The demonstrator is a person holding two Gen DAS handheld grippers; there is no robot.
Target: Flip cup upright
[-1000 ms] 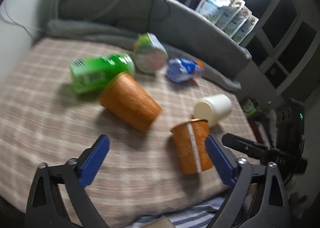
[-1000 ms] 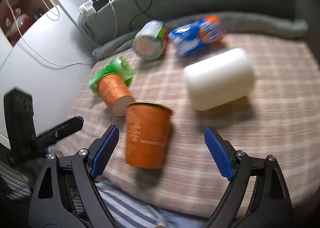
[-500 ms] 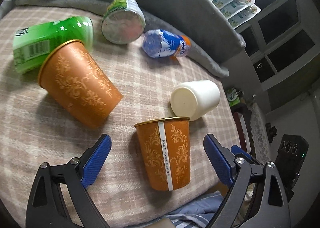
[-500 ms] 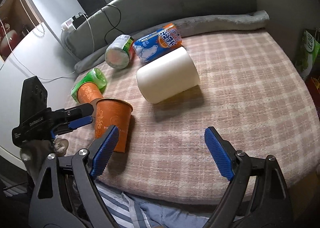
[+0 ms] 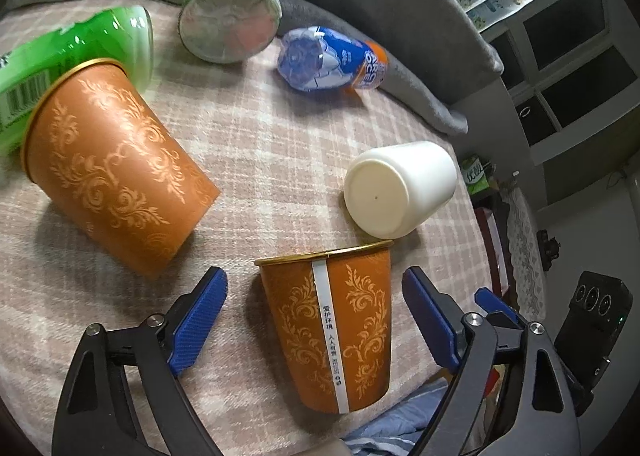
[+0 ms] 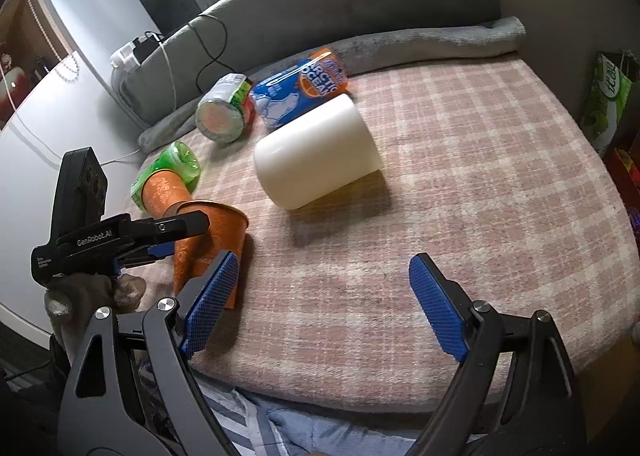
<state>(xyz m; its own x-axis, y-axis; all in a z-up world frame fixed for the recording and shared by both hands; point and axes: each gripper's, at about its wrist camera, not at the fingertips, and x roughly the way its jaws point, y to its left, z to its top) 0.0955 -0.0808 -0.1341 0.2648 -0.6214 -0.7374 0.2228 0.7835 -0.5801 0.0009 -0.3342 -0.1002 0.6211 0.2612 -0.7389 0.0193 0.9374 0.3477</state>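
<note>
My left gripper (image 5: 314,320) stands wide open, its blue pads either side of the small orange paper cup with gold scrollwork (image 5: 336,332) and clear of its walls. My right gripper (image 6: 324,306) gapes just as wide over bare checked blanket (image 6: 460,175), holding nothing. Ahead of my left jaws lies a white plastic cup (image 5: 396,187) on its side, near the orange cup's gold rim; to their left a bigger orange patterned cup (image 5: 112,171) lies toppled (a green can (image 5: 72,63) behind it). The small cup stands upright, mouth up, between my left pads.
</note>
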